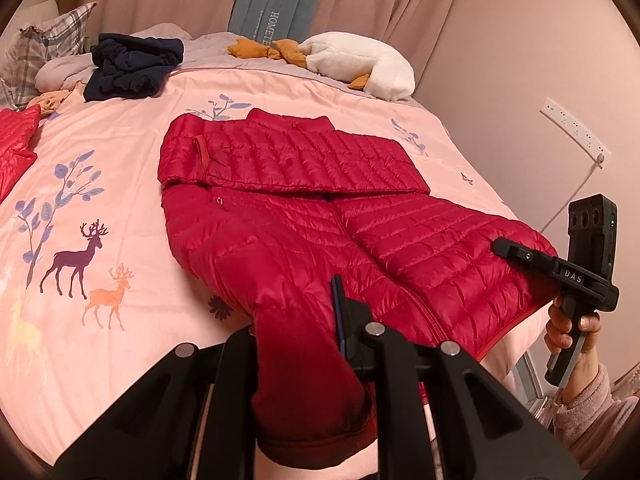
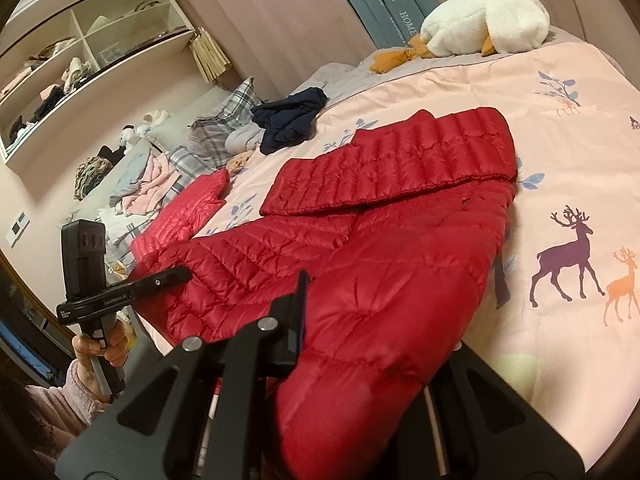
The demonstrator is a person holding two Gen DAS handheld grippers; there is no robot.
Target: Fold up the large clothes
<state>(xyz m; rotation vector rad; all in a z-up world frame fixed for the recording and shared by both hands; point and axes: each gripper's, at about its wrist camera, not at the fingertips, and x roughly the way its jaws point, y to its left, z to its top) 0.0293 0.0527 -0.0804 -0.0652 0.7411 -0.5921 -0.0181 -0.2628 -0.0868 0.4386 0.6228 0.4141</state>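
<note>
Hem fold: each gripper, left [image 1: 304, 320] and right [image 2: 352, 320], pinches the jacket [image 1: 312, 216] hem; next, carry it toward the collar.

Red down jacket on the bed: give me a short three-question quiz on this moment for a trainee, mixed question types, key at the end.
1. True or false: both sleeves of the red down jacket are already folded across its chest.
2. What does the left gripper hold? A) the navy garment B) the jacket's hem C) nothing
3. Which soft toy lies at the far end of the bed, by the curtain?

Key
1. True: the sleeves lie in a band across the upper body.
2. B; the right gripper is shut on the hem's other corner.
3. The white plush goose with orange feet.
</note>
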